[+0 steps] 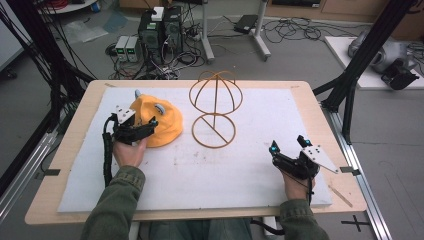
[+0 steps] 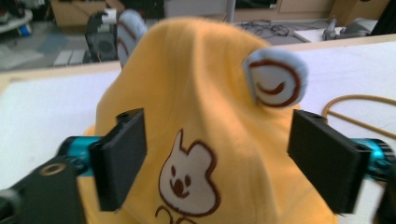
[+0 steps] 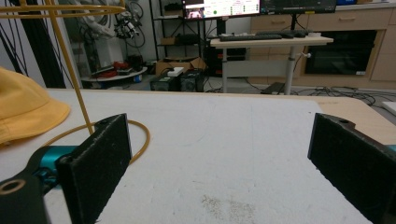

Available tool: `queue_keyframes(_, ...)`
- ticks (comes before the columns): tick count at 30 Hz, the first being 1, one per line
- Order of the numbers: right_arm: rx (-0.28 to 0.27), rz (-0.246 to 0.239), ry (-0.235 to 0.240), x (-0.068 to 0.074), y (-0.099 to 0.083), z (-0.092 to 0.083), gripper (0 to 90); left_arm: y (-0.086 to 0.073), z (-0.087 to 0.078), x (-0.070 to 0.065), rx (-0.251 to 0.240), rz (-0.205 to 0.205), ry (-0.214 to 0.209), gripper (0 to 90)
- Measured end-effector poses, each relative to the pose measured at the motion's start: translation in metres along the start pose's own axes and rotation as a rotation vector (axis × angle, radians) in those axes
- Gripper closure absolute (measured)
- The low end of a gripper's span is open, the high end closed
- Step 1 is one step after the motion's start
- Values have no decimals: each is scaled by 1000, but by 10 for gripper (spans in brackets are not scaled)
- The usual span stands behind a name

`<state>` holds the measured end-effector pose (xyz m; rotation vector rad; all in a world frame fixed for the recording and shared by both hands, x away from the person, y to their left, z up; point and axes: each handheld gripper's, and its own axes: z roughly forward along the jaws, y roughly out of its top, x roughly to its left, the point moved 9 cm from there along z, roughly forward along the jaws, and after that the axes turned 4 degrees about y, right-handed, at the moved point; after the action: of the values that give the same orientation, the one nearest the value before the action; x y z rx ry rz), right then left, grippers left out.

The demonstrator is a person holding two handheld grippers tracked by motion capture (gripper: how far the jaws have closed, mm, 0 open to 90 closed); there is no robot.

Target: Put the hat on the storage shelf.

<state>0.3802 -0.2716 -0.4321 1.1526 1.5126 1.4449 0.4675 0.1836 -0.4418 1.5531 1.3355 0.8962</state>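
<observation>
Left gripper: the left gripper (image 1: 142, 125) sits at the near edge of the soft yellow fabric hat with two pale blue ears (image 1: 156, 120); in the left gripper view its black jaws stand wide apart on either side of the hat (image 2: 205, 140), with cloth between them. Whether the pads touch the fabric I cannot tell.
Hat: lies on the white padded mat over the wooden table (image 1: 250, 165), directly ahead of the left gripper; an embroidered white animal face with brown outline (image 2: 187, 179) faces that gripper's camera, one ear (image 2: 275, 84) above its right-hand jaw.
Right gripper: the right gripper (image 1: 290, 150) rests low over bare mat, well apart from the hat, jaws spread wide with nothing between them (image 3: 219, 154).
Stand: a thin yellow wire hat stand with a round base ring and a domed top (image 1: 215, 107) stands upright just beside the hat, between the two grippers and farther from the person; from the right gripper view its ring (image 3: 140, 135) lies ahead, beyond the left-hand jaw.
</observation>
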Motion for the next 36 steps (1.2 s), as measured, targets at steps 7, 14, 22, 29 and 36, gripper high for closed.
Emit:
queue_keyframes(7, 1, -5, 0, 1, 0, 0, 58, -8, 7, 2, 63, -31, 25, 553)
queue_keyframes(14, -5, -10, -3, 0, 1, 0, 58, -9, 4, 3, 76, -6, 31, 862)
queue_keyframes(22, -5, -6, -1, 0, 1, 0, 58, -6, 0, -1, 56, 45, 26, 867)
queue_keyframes(29, -8, -6, 0, 0, 1, -1, 58, -2, -6, -5, 26, 63, 4, 868)
queue_keyframes(36, -12, 2, -2, -1, 2, -1, 58, 15, -24, 0, -72, 54, 19, 868)
